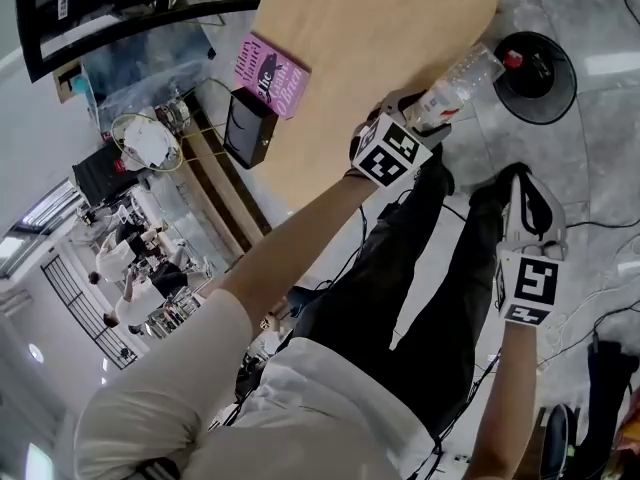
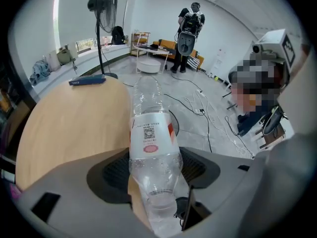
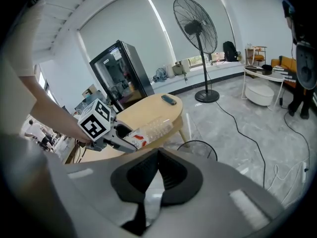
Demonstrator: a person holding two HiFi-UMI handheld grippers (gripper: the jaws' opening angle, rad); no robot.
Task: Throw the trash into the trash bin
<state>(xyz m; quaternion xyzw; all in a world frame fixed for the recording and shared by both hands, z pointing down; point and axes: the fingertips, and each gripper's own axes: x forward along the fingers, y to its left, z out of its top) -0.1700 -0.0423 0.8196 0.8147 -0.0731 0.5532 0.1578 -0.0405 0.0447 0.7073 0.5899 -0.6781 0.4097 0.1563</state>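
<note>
My left gripper is shut on a clear plastic bottle with a red cap and a red-and-white label. It holds the bottle by its lower end past the edge of the wooden table. In the left gripper view the bottle runs up between the dark pads. The black round trash bin stands on the floor just beyond the bottle, and its rim shows beside the table. My right gripper hangs lower, away from the bin. Its tips meet, with nothing reaching past them.
A pink box and a black box sit at the table's far side, and a dark flat object lies on its top. A standing fan and cables are on the grey floor. A person stands far back.
</note>
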